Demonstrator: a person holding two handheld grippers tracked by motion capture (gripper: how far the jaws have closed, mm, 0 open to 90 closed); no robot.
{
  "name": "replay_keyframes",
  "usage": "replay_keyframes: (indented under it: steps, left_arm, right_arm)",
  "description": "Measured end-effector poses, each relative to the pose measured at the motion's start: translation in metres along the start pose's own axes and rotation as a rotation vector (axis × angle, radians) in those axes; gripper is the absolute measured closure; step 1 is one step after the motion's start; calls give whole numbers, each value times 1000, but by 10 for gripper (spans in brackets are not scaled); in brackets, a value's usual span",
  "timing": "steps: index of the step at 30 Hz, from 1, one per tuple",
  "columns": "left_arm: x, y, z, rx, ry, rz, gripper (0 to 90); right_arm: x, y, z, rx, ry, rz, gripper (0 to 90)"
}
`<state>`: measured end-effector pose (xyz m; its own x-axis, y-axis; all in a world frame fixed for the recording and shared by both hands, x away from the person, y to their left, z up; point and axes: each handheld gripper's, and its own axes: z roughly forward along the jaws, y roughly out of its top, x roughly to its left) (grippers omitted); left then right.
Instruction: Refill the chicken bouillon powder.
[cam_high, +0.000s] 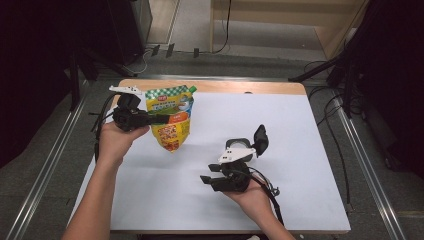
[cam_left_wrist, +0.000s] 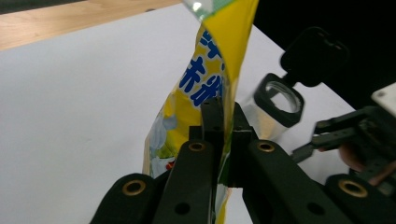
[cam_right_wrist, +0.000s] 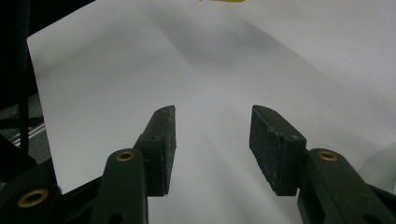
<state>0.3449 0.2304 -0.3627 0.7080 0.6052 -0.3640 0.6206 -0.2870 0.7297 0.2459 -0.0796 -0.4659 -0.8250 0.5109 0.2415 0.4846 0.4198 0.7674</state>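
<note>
High view: spouted refill pouch (cam_high: 171, 117) is held above the white surface (cam_high: 300, 150) at its left rear, pinched by the left hand-held gripper (cam_high: 161, 119). Right hand-held gripper (cam_high: 209, 180) is held low, near a clear flip-lid jar (cam_high: 241, 146).

Left gripper view: jaws are clamped on the pouch's edge (cam_left_wrist: 205, 88).

Right gripper view: jaws are spread, nothing between.

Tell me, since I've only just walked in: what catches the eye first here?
The bright yellow-and-green pouch, held up off the white table at its far left, pinched between the fingers of the left gripper. Next, the clear container with a flipped-open black lid near the table's middle. Just in front of it the right gripper has its fingers apart, with nothing between them.
</note>
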Motion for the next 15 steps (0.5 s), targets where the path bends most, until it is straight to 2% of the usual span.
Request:
replay_keyframes:
  steps: [3,6,9,12,15]
  left_arm:
    - [-11,3,-1,4,-17,15,900]
    - [-22,5,-1,4,-48,7,900]
    - [-31,7,-1,20,-75,12,900]
    - [-42,8,1,40,-102,25,900]
    - [-52,8,3,51,-136,36,900]
  right_arm:
    - [0,-3,2,2,-11,-23,532]
    - [-2,-5,4,-5,-18,-18,532]
    - [-2,-6,6,-2,-22,-14,532]
    - [-1,-6,10,-7,-41,-38,531]
    - [-1,-6,14,-11,-42,-39,535]
